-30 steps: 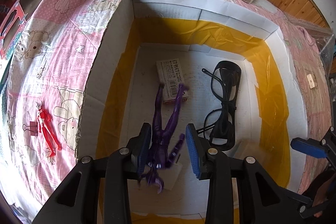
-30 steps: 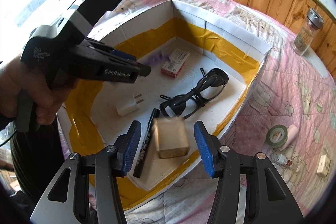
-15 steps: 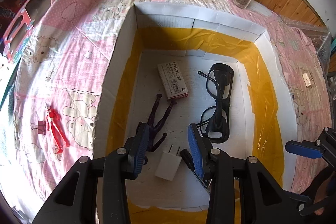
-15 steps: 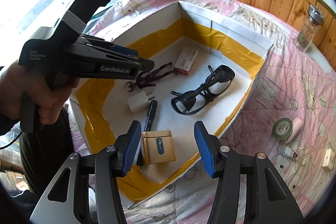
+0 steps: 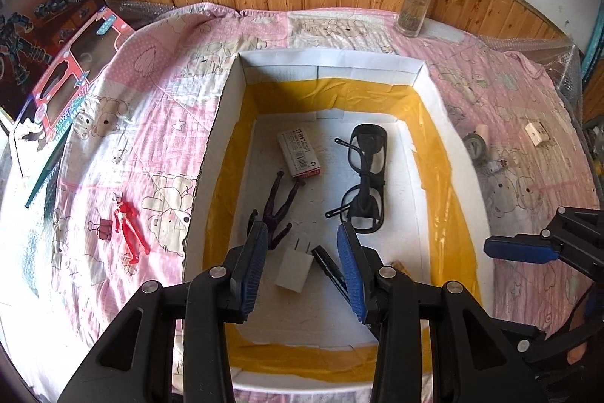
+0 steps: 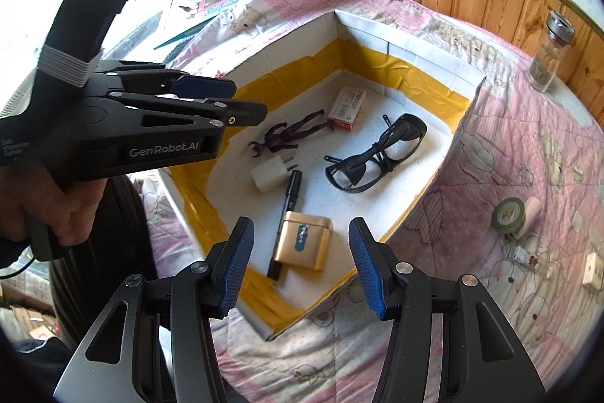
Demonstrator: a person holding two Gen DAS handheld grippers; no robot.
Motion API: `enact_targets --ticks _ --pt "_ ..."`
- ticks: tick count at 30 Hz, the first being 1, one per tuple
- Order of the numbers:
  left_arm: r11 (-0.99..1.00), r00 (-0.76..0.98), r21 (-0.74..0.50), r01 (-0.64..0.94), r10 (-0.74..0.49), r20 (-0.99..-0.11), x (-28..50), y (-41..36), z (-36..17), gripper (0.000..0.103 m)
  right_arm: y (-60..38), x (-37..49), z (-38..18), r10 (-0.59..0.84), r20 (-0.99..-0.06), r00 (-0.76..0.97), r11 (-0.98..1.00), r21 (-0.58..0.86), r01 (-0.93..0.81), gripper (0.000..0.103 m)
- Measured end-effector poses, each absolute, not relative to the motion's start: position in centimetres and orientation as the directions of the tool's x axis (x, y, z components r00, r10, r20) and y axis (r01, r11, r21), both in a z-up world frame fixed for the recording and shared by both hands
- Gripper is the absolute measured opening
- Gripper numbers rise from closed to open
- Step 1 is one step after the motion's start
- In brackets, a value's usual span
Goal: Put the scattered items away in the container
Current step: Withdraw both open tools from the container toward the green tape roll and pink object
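A white box (image 5: 219, 138) (image 6: 464, 74) lined with yellow tape sits on the pink quilt. Inside lie a purple figure (image 5: 281, 203) (image 6: 292, 133), a small staple box (image 5: 299, 153) (image 6: 346, 108), black glasses (image 5: 364, 184) (image 6: 377, 157), a white plug (image 5: 295, 269) (image 6: 270, 174), a black pen (image 6: 288, 199) and a gold tin (image 6: 303, 240). My left gripper (image 5: 302, 265) hovers open over the box's near end, empty. Above the box's near corner, my right gripper (image 6: 298, 263) is open and empty too. A red figure (image 5: 130, 231) and a binder clip (image 5: 101, 228) lie on the quilt left of the box.
Right of the box lie a tape roll (image 6: 509, 214) (image 5: 473, 142), a pink tube (image 6: 530, 214), a small connector (image 6: 524, 253) and a beige block (image 6: 592, 269) (image 5: 536, 133). A glass jar (image 5: 415, 4) (image 6: 549, 57) stands by the wooden wall. A toy carton (image 5: 56, 36) leans at the far left.
The purple figure dropped from my left gripper and the gold tin from my right; both now lie in the box. Both grippers have pulled back and up.
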State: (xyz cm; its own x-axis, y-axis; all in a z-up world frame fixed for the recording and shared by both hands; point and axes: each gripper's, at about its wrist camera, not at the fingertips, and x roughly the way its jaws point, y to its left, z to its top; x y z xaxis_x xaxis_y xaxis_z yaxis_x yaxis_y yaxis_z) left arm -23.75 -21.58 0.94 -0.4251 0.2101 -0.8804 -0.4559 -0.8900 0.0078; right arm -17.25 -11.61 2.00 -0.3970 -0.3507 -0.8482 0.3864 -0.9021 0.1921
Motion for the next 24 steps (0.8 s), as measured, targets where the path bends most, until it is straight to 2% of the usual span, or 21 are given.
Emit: enact_targets --ticks 24 --pt "-0.877 -0.531 0.054 -0.477 0.239 -0.813 -15.3 -20.3 6.2 0.040 -9.0 -10.6 4.6 -0.434 -0.768 -0.471 -0.889 0.278 0.364 0.056"
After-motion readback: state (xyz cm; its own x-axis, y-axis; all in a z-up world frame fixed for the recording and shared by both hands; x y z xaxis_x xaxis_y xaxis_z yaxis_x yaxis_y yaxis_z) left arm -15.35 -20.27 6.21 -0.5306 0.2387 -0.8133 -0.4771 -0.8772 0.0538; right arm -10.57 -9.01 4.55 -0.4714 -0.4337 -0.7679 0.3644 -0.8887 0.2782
